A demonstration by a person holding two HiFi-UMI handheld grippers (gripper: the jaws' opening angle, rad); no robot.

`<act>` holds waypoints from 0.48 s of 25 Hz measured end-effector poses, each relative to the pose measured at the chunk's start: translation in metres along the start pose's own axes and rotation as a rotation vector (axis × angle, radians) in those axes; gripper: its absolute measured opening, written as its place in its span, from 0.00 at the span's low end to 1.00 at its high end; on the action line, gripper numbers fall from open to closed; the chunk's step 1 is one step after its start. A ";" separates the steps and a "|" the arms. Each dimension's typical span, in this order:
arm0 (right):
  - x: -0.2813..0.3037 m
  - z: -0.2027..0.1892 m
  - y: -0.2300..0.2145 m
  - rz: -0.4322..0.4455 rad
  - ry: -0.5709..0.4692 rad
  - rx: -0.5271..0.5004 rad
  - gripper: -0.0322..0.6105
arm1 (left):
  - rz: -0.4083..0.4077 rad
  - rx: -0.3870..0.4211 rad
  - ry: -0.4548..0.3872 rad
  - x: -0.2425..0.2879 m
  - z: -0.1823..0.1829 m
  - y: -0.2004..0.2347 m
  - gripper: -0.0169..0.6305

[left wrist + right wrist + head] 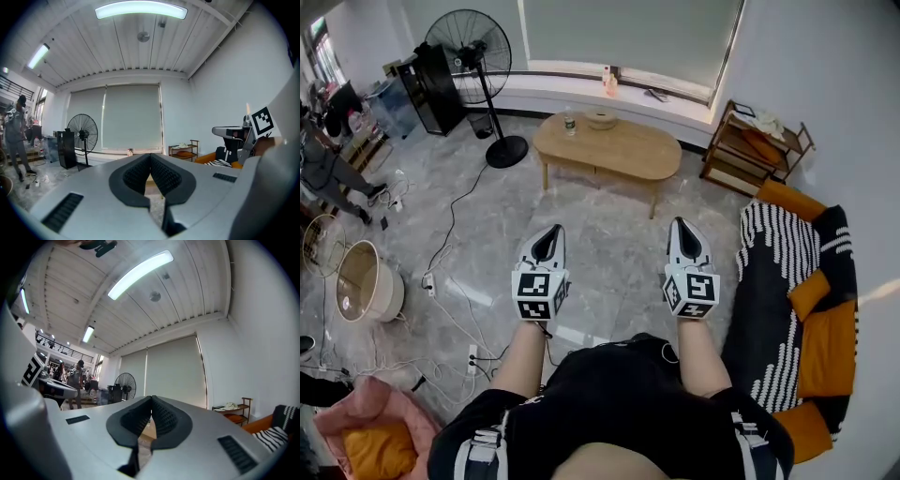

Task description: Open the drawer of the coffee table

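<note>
The oval wooden coffee table (609, 145) stands across the room below the window, with a bottle (570, 123) and a bowl (601, 119) on its top. No drawer shows from here. My left gripper (551, 231) and my right gripper (683, 225) are held out side by side over the tiled floor, well short of the table, both pointing toward it. Each is shut with nothing between its pads. In the left gripper view the left gripper (150, 155) has its pads pressed together; a strip of the table top shows below them. The right gripper (151, 398) looks the same.
A standing fan (473, 47) and a black cabinet (431, 86) are at the back left, with cables (450, 272) across the floor. A wooden shelf (750, 150) stands right of the table. A striped sofa (797, 309) with orange cushions runs along the right. A person (328, 173) stands far left.
</note>
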State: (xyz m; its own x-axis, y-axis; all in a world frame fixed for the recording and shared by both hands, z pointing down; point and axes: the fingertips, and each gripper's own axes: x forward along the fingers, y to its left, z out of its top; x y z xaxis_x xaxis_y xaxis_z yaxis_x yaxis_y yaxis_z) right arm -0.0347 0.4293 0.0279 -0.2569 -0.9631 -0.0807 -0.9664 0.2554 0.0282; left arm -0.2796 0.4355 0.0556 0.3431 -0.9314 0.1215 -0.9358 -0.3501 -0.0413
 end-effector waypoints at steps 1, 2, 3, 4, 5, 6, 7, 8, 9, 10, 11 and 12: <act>0.002 -0.003 0.001 -0.002 0.005 0.009 0.08 | -0.002 0.001 0.002 0.000 -0.002 0.002 0.06; 0.004 -0.006 0.001 -0.002 0.009 0.017 0.08 | -0.003 0.002 0.004 0.002 -0.004 0.005 0.06; 0.008 -0.008 0.002 -0.002 0.010 0.022 0.08 | -0.002 0.003 0.006 0.004 -0.006 0.007 0.06; 0.012 -0.010 0.002 -0.001 0.010 0.023 0.08 | 0.000 0.002 0.008 0.007 -0.007 0.010 0.06; 0.016 -0.010 0.002 0.000 0.009 0.021 0.08 | 0.001 0.000 0.010 0.011 -0.008 0.013 0.06; 0.022 -0.011 0.002 0.001 0.008 0.017 0.08 | 0.003 -0.001 0.011 0.014 -0.008 0.016 0.06; 0.028 -0.011 0.002 0.002 0.007 0.015 0.08 | 0.004 -0.001 0.012 0.018 -0.008 0.019 0.06; 0.035 -0.012 0.002 0.004 0.007 0.014 0.08 | 0.006 0.001 0.015 0.023 -0.009 0.022 0.06; 0.042 -0.013 0.001 0.006 0.008 0.014 0.08 | 0.007 0.003 0.020 0.028 -0.010 0.025 0.06; 0.050 -0.015 0.001 0.008 0.008 0.014 0.08 | 0.008 0.006 0.026 0.034 -0.013 0.029 0.06; 0.060 -0.018 0.000 0.012 0.008 0.015 0.08 | 0.010 0.010 0.032 0.040 -0.015 0.033 0.06; 0.070 -0.021 -0.001 0.016 0.008 0.017 0.08 | 0.014 0.014 0.037 0.049 -0.017 0.037 0.06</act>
State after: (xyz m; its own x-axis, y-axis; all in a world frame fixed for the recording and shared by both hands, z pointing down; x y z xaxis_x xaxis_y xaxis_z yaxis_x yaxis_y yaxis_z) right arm -0.0517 0.3595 0.0427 -0.2721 -0.9596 -0.0720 -0.9622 0.2719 0.0120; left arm -0.2993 0.3789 0.0769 0.3266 -0.9320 0.1572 -0.9391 -0.3388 -0.0574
